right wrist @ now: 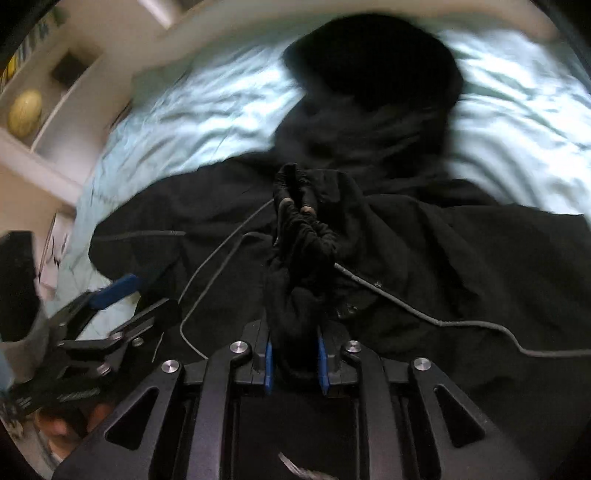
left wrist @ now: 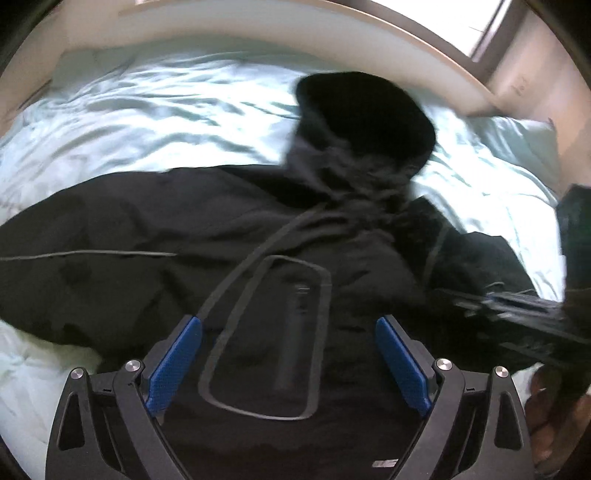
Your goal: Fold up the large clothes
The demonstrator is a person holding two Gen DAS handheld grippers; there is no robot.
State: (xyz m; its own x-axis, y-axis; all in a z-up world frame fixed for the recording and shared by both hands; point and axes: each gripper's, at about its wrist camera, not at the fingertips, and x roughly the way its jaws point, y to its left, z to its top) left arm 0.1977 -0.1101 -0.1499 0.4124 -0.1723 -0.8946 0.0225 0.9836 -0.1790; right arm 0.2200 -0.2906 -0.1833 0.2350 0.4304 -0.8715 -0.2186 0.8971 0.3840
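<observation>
The left gripper has its fingers wide apart. The right gripper has its fingers squeezed close together, with black cloth between them.

Window daylight glares off sheets; motion-blurred, fisheye-warped edges.

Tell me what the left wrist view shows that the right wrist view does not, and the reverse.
Only the left wrist view shows the left gripper open above the outlined chest pocket, and a window. Only the right wrist view shows the right gripper shut on a bunched sleeve cuff, and a shelf holding a yellowish round object. Both show the black hooded jacket spread on the pale blue bed sheet, hood away from the cameras.
</observation>
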